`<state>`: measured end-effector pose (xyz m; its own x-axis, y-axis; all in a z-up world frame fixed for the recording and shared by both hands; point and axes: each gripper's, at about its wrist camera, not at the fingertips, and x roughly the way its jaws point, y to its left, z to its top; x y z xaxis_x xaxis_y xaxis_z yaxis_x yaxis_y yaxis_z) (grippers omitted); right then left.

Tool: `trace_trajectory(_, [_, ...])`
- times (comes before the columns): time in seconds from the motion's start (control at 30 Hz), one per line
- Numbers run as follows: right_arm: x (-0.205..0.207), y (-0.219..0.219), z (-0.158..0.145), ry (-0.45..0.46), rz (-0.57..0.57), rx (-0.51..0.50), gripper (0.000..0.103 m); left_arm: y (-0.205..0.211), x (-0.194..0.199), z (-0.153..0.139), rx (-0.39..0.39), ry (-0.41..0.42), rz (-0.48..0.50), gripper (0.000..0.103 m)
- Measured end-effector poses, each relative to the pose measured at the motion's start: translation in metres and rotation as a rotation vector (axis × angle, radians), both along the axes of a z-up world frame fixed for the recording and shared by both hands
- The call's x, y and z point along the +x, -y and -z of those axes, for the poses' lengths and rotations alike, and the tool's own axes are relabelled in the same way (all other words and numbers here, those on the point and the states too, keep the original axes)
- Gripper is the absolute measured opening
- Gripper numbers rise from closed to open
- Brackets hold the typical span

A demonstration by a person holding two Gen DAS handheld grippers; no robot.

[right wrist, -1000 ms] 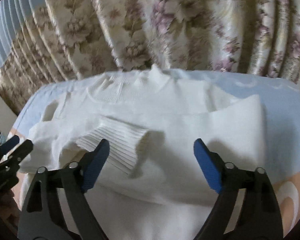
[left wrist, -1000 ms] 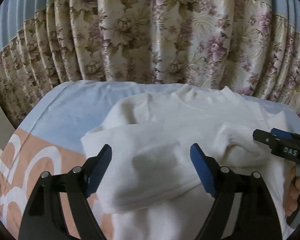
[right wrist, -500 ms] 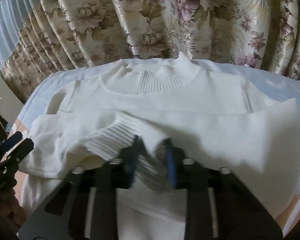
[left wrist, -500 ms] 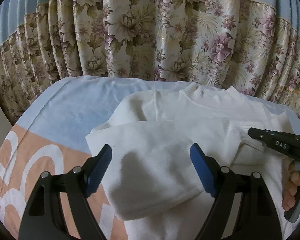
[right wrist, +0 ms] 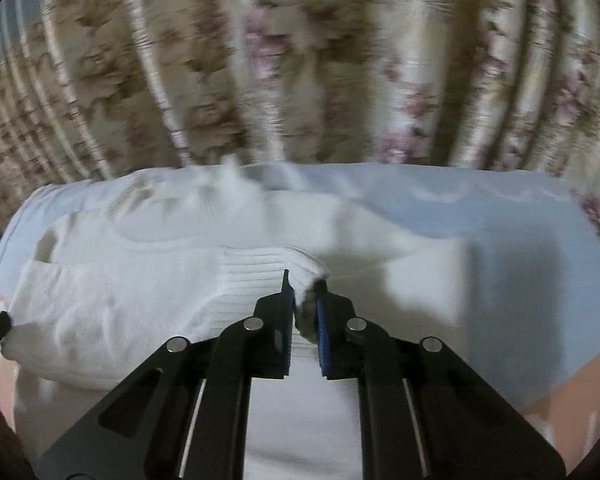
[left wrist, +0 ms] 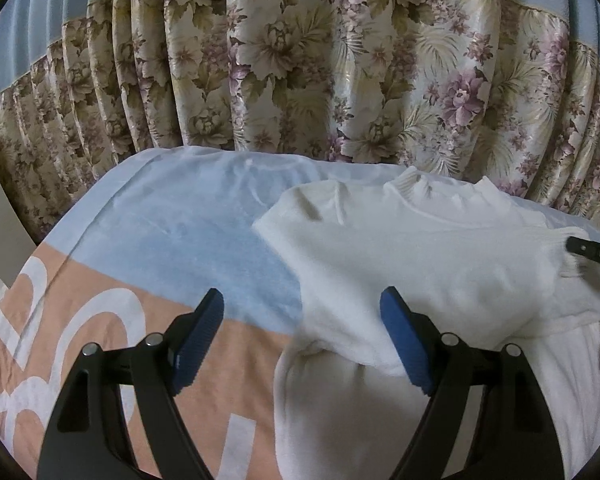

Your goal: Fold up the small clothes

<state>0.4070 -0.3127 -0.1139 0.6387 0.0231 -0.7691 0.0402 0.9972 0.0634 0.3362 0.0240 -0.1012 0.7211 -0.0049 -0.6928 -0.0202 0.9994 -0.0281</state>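
Observation:
A white knit sweater [left wrist: 420, 264] lies on a blue and peach blanket [left wrist: 172, 236], collar toward the curtain, one sleeve folded across its chest. My left gripper [left wrist: 300, 340] is open and empty, hovering over the sweater's left edge. My right gripper [right wrist: 304, 292] is shut on the ribbed sleeve cuff [right wrist: 260, 276] and holds it over the sweater's [right wrist: 140, 292] middle. The right gripper's tip also shows in the left wrist view [left wrist: 592, 254] at the far right.
A floral curtain [left wrist: 320, 60] hangs right behind the bed's far edge. The blanket [right wrist: 520, 272] stretches out to the left and right of the sweater. A pale panel [left wrist: 0, 220] stands at the left edge.
My right gripper has closed on the sleeve cuff and pulled it across the sweater's chest. My left gripper has shifted left, staying open.

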Motion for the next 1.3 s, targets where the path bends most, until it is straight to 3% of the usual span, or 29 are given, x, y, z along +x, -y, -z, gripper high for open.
trace_trajectory(0.13, [-0.006, 0.033, 0.004, -0.028, 0.044, -0.010, 0.010, 0.005, 0.003, 0.005, 0.008, -0.015, -0.001, 0.081])
trace_trajectory(0.47, [-0.022, 0.058, 0.004, -0.032, 0.089, -0.054, 0.010, 0.001, 0.013, 0.024, 0.059, -0.072, -0.056, 0.081])
trace_trajectory(0.73, [-0.034, 0.070, 0.007, -0.055, 0.126, -0.072, 0.019, -0.003, 0.008, 0.019, 0.044, -0.060, -0.051, 0.081])
trace_trajectory(0.87, [-0.058, 0.075, -0.004, -0.010, 0.134, -0.038, 0.021, -0.001, -0.011, 0.002, 0.031, -0.001, -0.019, 0.081])
trace_trajectory(1.07, [-0.114, 0.059, -0.029, 0.074, 0.101, -0.011, 0.036, -0.001, -0.054, -0.030, 0.027, 0.077, 0.005, 0.083])
trace_trajectory(1.13, [-0.137, 0.049, -0.037, 0.093, 0.094, 0.000, 0.043, -0.003, -0.073, -0.038, 0.031, 0.093, 0.006, 0.084])
trace_trajectory(1.3, [-0.201, 0.025, -0.052, 0.116, 0.067, 0.026, 0.048, -0.006, -0.132, -0.045, 0.050, 0.110, 0.009, 0.085])
